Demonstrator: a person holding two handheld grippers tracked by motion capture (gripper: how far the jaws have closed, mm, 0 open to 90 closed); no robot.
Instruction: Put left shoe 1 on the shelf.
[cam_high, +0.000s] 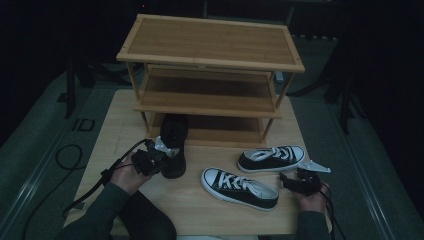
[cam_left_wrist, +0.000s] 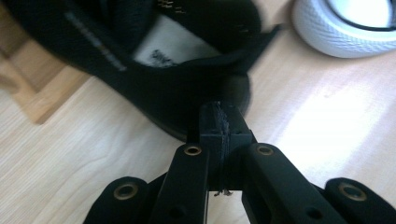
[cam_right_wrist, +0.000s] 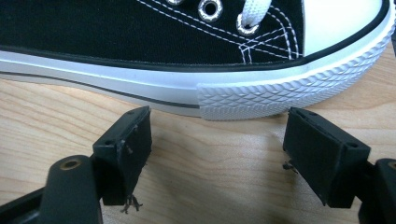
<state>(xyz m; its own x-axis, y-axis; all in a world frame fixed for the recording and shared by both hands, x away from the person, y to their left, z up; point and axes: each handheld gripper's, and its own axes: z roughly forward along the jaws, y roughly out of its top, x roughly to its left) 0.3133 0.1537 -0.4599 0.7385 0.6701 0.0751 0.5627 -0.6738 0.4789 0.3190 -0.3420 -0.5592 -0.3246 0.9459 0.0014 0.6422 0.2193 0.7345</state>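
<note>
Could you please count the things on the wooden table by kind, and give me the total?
Black-and-white canvas low-top sneakers with white laces: 2
All-black shoe, with the left gripper closed on its rim: 1
Three-tier bamboo shoe rack: 1
Hand-held black grippers: 2, counting the right gripper, open beside a sneaker
Total: 6

black shoe (cam_left_wrist: 154, 56) blurred and cropped at top, white toe cap (cam_left_wrist: 345, 28) cut off
</note>
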